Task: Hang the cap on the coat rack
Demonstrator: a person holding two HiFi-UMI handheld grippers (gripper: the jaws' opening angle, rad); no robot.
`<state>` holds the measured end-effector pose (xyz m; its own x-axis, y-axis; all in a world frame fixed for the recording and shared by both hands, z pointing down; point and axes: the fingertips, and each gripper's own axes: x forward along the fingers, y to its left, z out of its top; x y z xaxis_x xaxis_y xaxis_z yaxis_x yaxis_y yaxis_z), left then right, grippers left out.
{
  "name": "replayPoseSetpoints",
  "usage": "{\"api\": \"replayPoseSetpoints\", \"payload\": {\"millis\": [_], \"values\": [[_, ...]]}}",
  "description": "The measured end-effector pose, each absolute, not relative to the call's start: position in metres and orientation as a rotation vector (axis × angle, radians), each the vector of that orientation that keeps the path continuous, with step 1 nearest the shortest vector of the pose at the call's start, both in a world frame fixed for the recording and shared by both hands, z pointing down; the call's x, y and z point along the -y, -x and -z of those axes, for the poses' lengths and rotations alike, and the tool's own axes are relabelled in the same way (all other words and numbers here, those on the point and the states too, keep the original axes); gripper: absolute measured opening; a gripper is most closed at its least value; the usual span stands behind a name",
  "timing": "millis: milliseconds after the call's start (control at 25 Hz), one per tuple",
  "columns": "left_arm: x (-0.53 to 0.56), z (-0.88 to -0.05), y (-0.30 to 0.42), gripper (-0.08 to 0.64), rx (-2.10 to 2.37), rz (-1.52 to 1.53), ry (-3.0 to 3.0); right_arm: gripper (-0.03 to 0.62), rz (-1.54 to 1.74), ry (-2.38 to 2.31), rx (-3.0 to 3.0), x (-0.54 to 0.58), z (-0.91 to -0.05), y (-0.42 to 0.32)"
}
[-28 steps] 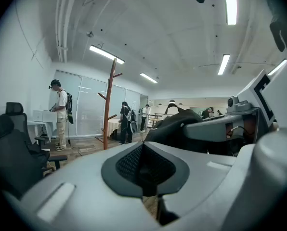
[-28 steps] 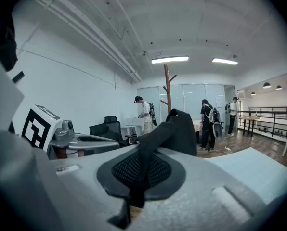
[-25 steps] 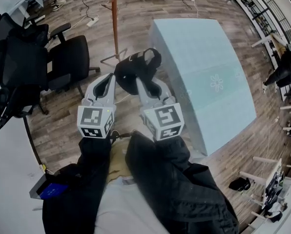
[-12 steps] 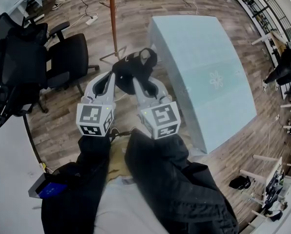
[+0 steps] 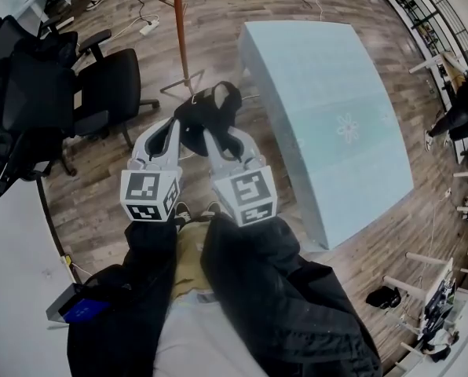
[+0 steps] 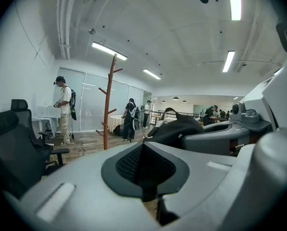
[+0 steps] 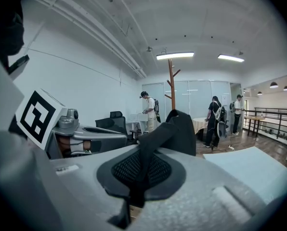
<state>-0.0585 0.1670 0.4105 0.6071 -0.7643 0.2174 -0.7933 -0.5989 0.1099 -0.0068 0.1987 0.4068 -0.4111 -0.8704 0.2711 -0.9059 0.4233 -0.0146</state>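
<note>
The black cap (image 5: 210,108) hangs in the air between my two grippers, above the wooden floor. My right gripper (image 5: 211,133) is shut on it; a strip of the cap (image 7: 177,131) rises out of the closed pads (image 7: 155,170). My left gripper (image 5: 175,126) is shut too, and the cap's (image 6: 177,129) left end runs down into its closed tips. The coat rack (image 5: 179,30), a brown wooden pole with short branch pegs, stands just beyond the cap. It shows upright in the left gripper view (image 6: 108,105) and behind the cap in the right gripper view (image 7: 172,81).
A light blue table (image 5: 328,108) stands close on the right. Black office chairs (image 5: 108,93) crowd the left side. Cables and a power strip (image 5: 148,30) lie on the floor near the rack's feet. Several people (image 6: 64,109) stand farther back in the room.
Both grippers and the cap have drifted a little to the left in the head view, staying near the rack's foot. Both grips look unchanged.
</note>
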Motion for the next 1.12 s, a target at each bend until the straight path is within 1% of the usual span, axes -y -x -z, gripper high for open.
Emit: {"api": "replayPoseSetpoints", "payload": {"millis": [280, 560, 760, 960, 1120], "values": [[-0.169, -0.427, 0.052, 0.003, 1.379, -0.250, -2.571, 0.005, -0.231, -1.509, 2.466, -0.200, -0.420, -0.012], [-0.165, -0.434, 0.051, 0.003, 1.380, -0.287, -2.547, 0.005, -0.274, -1.495, 2.474, -0.193, -0.425, -0.011], [-0.102, -0.442, 0.050, 0.003, 1.342, -0.264, -2.558, 0.005, -0.266, -1.521, 2.445, -0.136, -0.431, -0.008], [-0.064, -0.426, 0.034, 0.003, 1.310, -0.225, -2.597, 0.005, -0.242, -1.568, 2.415, -0.100, -0.420, -0.019], [-0.014, -0.421, 0.050, 0.003, 1.295, -0.209, -2.610, 0.005, -0.228, -1.587, 2.398, -0.049, -0.417, -0.004]]}}
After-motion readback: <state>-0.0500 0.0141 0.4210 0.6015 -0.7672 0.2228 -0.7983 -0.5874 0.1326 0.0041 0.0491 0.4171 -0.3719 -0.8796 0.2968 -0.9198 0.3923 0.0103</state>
